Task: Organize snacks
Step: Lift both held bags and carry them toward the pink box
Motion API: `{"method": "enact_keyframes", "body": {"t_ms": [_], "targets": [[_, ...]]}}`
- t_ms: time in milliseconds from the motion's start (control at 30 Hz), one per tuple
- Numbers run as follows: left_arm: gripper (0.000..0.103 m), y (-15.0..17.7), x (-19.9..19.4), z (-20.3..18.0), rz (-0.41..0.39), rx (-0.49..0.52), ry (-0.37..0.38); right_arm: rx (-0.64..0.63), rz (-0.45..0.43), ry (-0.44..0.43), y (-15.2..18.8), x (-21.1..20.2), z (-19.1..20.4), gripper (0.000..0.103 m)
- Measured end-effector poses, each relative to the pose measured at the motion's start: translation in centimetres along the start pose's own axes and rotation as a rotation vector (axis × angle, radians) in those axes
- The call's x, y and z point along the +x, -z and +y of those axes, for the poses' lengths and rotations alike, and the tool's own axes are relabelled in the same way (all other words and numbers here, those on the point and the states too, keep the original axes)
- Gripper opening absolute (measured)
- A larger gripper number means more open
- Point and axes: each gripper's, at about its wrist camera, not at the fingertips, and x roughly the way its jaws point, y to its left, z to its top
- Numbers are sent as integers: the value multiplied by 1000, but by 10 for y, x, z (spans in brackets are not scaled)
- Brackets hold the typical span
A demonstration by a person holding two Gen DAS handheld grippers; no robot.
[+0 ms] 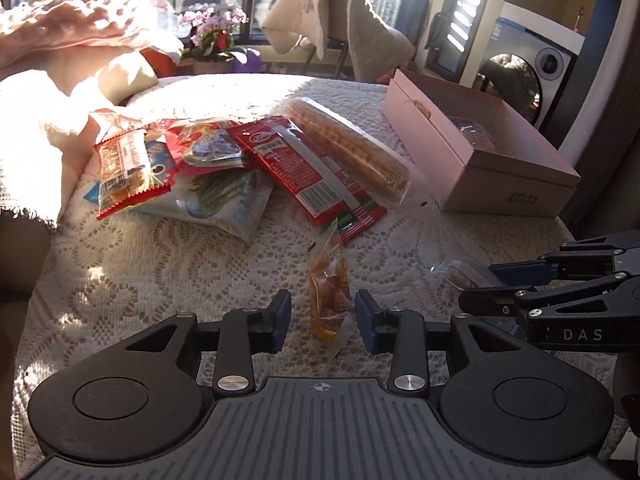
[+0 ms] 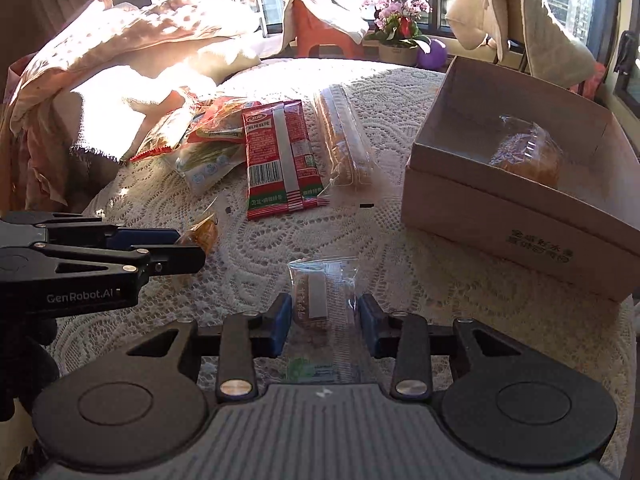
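Note:
A small clear packet of orange snack (image 1: 328,296) lies on the lace tablecloth between the pads of my left gripper (image 1: 323,316). A gap shows on each side of it, so those jaws stand open around it. My right gripper (image 2: 325,320) is shut on a clear-wrapped brown cake (image 2: 320,300), with both blue pads against the wrapper. From the left wrist the right gripper (image 1: 476,284) comes in at the right edge with the wrapper at its tip. A pink box (image 2: 520,216) stands open at the right, with a wrapped pastry (image 2: 528,156) inside.
A heap of snacks lies at the far left: a red packet (image 2: 280,156), a long clear-wrapped roll (image 2: 344,140), a white and green bag (image 1: 224,204) and a red-edged bar (image 1: 124,168). Blankets, a draped chair and a flower pot (image 2: 400,32) stand beyond the table.

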Motion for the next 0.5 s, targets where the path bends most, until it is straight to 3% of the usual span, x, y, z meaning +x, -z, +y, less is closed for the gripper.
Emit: {"method": "enact_keyframes", "body": {"t_ms": [267, 500], "targets": [[38, -4, 15, -8, -5, 29, 40, 1, -17, 8, 10, -3, -7, 37], [38, -4, 18, -15, -3, 55, 31, -18, -30, 8, 16, -8, -8, 38]]}}
